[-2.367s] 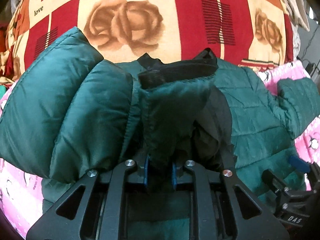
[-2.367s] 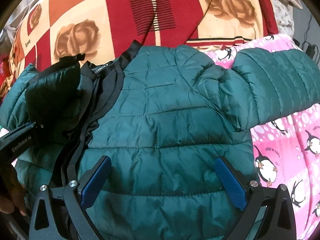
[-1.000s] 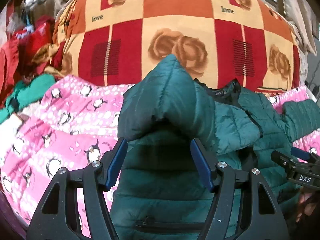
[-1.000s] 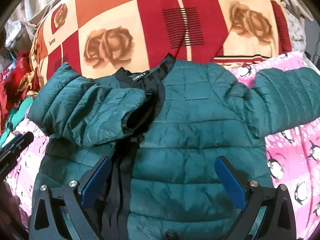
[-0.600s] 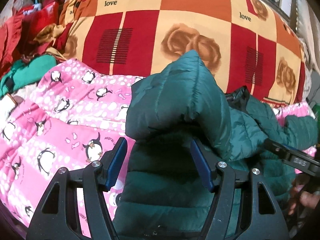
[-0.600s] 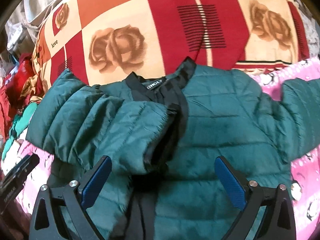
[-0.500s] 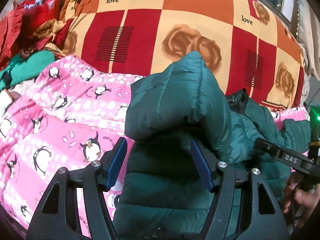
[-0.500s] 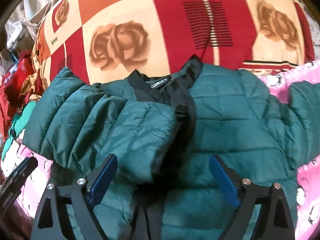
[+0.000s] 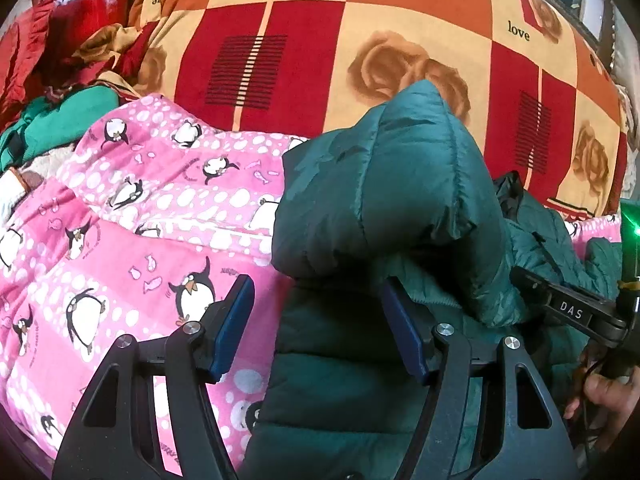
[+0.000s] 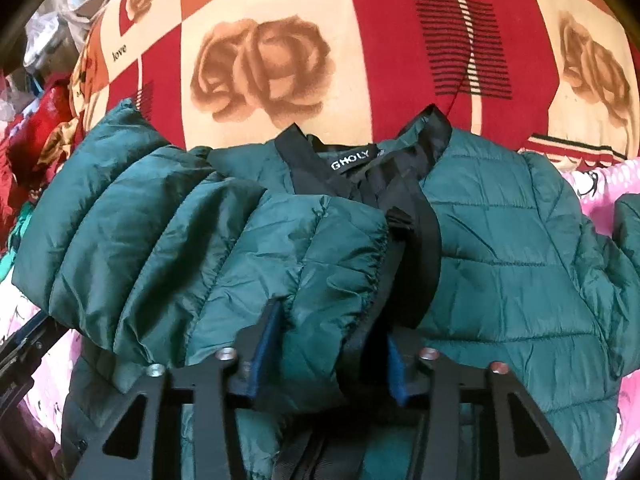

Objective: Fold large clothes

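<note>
Sleeve-fold step. Green jacket (image 10: pixel 500 248) lies face-up on the pink penguin blanket (image 9: pixel 120 216). Right tool (image 10: pixel 334 350) nearly pressed together on the folded-in sleeve cuff (image 10: pixel 320 248), probably pinching it. Left tool (image 9: pixel 316 328) spread, holding nothing. Next: flatten that sleeve, then fold the other.

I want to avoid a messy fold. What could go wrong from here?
1. The right tongs pinch only the cuff of the folded sleeve; the puffy fabric may slip out.
2. The other sleeve lies spread on the pink blanket, so the jacket may end lopsided.
</note>
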Demonstrator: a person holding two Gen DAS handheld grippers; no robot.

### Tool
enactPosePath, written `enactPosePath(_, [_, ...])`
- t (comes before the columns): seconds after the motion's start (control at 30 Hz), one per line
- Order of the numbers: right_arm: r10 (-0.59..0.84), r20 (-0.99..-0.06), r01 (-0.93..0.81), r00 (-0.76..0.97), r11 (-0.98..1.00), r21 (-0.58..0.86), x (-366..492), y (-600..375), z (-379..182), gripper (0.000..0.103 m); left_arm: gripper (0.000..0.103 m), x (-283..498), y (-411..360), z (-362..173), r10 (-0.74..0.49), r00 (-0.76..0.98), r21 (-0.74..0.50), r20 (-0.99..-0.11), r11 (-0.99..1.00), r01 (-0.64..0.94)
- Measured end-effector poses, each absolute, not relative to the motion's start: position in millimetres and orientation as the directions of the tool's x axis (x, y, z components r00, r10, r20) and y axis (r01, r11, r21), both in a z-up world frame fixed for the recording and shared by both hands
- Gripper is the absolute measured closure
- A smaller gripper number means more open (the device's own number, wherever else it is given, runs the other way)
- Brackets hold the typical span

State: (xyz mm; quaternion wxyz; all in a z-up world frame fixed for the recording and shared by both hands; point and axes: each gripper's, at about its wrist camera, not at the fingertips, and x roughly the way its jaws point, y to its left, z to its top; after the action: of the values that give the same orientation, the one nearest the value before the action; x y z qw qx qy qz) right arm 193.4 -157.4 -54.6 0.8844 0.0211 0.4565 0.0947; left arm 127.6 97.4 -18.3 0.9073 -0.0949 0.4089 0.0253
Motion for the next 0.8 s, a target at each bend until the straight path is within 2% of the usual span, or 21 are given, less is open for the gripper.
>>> enactPosePath(0.13, [0.167, -0.786, -0.199, 0.595, 0.978, 0.057, 185, -155, -46, 0.079, 0.037, 127, 97, -20, -0.028, 0.66, -0.149, -0.75, 0.98, -0.128])
enactPosePath(0.23, [0.147, -0.768, -0.214, 0.623, 0.977, 0.013, 180, -158, -37, 0.082, 0.037, 126, 97, -20, -0.027, 0.659, -0.153, -0.752, 0.979, -0.134])
enactPosePath(0.57, [0.027, -0.703, -0.12, 0.711, 0.989, -0.083, 172, -212, -2, 0.084, 0.037, 123, 92, -19, -0.025, 0.654, -0.148, -0.756, 0.98, -0.133])
enactPosePath(0.8, [-0.01, -0.694, -0.055, 0.72, 0.996, -0.071, 175, -253, 10, 0.085, 0.037, 125, 85, -23, -0.032, 0.643, -0.149, -0.765, 0.98, -0.129])
